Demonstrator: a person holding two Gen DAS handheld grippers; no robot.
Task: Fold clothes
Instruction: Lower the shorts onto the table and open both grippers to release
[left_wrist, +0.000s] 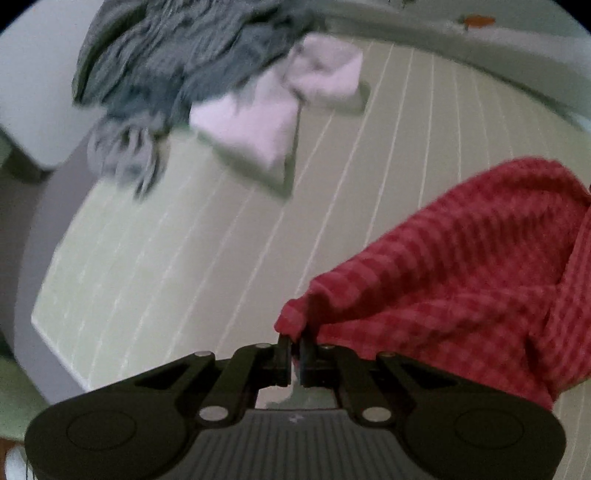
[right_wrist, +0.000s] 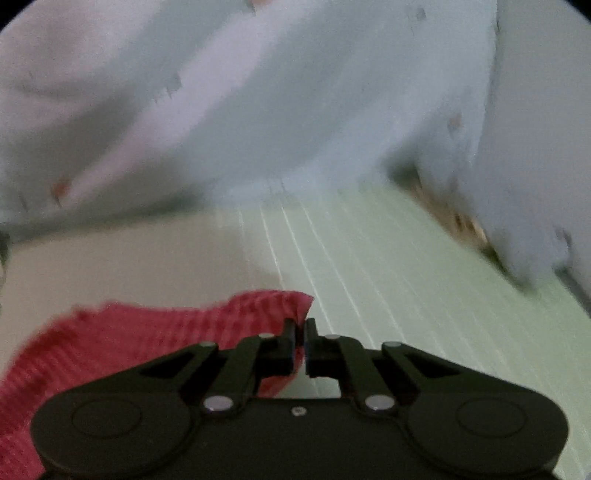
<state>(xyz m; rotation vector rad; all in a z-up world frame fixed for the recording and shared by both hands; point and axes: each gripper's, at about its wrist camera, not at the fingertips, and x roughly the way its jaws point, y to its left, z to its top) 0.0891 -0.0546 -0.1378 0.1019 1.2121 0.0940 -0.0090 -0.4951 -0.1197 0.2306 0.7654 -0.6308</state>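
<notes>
Pale green sheet (left_wrist: 229, 236) with thin white stripes covers the flat surface that fills both views. White bedding (right_wrist: 295, 110), soft and bulky with small dark and orange flecks, rises at the far end of the sheet in the right wrist view, too blurred to tell its edges.

On the sheet lies a red cloth (left_wrist: 461, 266), waffle-textured in a lighter and darker red check, bunched into loose folds. Well beyond the red cloth, at the sheet's far left corner, sits a crumpled grey garment (left_wrist: 166, 62) of ribbed knit, its lower end hanging over the edge. A pink cloth (left_wrist: 258, 125), smooth and folded into flat angular panels, lies just beside the grey garment, touching it.

The left gripper (left_wrist: 294, 341) has its black fingers pinched together on one corner of the red cloth. The right gripper (right_wrist: 300, 325) is likewise closed tight on another corner of it (right_wrist: 155, 332).
</notes>
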